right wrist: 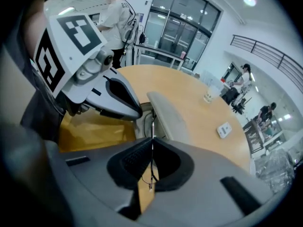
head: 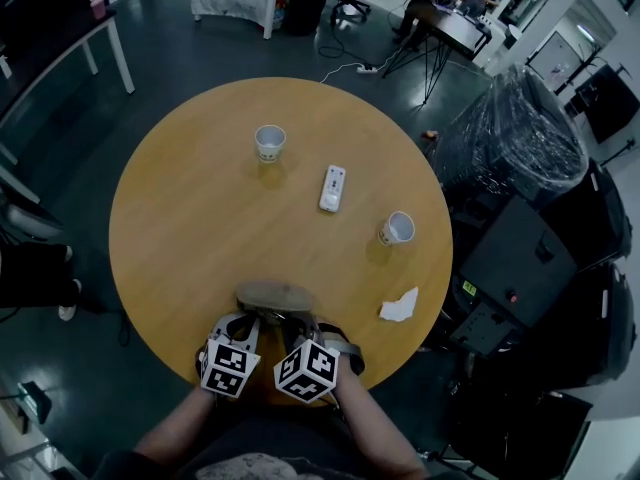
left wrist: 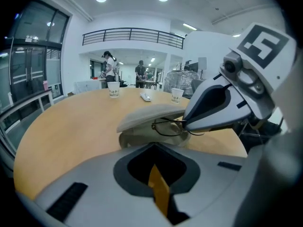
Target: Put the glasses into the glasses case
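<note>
The beige glasses case [head: 275,295] lies open near the table's front edge, its lid [left wrist: 151,113] raised. Thin dark-framed glasses [left wrist: 169,127] hang at the case's mouth, just under the lid. My right gripper [right wrist: 151,140] is shut on one temple arm of the glasses [right wrist: 152,126], which runs straight out between its jaws toward the case [right wrist: 168,117]. From the left, my left gripper [left wrist: 154,145] meets the case's lower shell with its jaws closed to a narrow slit on the near rim. Both marker cubes sit side by side in the head view, below the case.
On the round wooden table [head: 180,218] stand two paper cups [head: 269,142] [head: 396,229], with a white remote [head: 332,188] between them. A crumpled tissue [head: 400,306] lies at the right front. Black wrapped equipment [head: 520,128] stands to the table's right. People stand at distant desks.
</note>
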### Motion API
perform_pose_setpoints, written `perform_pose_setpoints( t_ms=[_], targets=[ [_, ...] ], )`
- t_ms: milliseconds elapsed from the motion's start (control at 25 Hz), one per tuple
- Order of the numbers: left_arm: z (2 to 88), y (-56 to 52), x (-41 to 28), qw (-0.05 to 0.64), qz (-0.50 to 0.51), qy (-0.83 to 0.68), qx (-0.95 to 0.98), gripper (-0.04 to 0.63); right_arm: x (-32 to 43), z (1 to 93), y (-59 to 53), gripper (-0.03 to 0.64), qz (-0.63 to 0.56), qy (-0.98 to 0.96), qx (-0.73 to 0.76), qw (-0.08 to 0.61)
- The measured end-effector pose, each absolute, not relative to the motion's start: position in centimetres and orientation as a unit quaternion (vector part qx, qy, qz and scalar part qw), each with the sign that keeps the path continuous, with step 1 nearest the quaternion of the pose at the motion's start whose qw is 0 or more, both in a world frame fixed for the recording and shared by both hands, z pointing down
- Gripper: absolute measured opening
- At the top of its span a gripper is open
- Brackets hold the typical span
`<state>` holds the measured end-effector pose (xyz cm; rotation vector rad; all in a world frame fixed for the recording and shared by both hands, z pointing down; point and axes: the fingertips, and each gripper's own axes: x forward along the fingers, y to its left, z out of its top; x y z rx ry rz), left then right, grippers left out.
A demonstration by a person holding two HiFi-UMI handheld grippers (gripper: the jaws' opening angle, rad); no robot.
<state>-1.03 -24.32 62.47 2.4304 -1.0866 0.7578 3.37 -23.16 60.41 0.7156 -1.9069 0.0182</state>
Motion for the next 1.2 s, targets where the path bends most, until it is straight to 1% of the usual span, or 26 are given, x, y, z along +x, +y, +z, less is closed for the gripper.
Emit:
perform_pose_setpoints(
  t_ms=[280, 520, 800, 1200],
  targets=[
    [62.5, -24.5, -0.8, 0.187, 0.263, -0.381, 0.867, 0.006, 1.5, 61.2, -24.6, -0.009, -0.042, -0.798, 0.292, 0.526],
    [62.4, -24.5, -0.8, 0.184, 0.263, -0.378, 0.868, 0.006, 0.6, 62.2, -25.5, -0.009, -0.08, -0.792, 0.274, 0.541],
    [62.5, -24.2, -0.9, 0.185, 0.261, -0.375, 0.87, 0.006, 0.6, 63.6, -25.2, -0.009, -0.085, -0.79, 0.243, 0.556],
    [62.5, -24.2, -0.8, 0.188, 0.265, -0.373, 0.869, 0.006, 0.7, 64.2, -25.5, -0.009, -0.082, -0.803, 0.23, 0.544]
  ],
)
